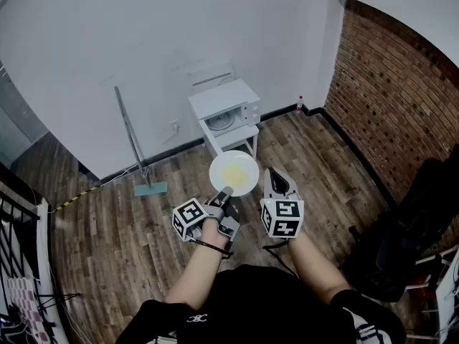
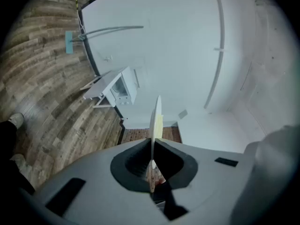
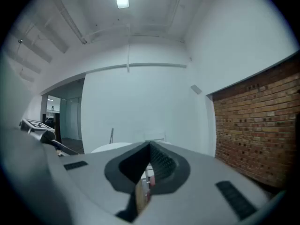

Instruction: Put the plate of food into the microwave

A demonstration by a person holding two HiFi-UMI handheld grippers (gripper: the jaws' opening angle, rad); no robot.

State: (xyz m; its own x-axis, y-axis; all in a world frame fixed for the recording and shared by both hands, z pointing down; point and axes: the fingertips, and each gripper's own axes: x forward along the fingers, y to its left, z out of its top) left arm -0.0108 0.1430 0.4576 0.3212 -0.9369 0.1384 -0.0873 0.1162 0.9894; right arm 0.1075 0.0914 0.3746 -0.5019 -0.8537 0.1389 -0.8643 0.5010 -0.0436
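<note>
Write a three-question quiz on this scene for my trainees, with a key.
1. True or false: the left gripper grips the plate by its rim.
2. Where does the microwave stand? A) on the floor B) on a white table C) on a shelf
3. Fill in: the right gripper holds ____.
Key: 1 true; 2 B; 3 nothing.

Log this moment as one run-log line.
left gripper: shut on round white plate of yellow food | right gripper: shut, empty | white microwave: ahead, plate not inside
</note>
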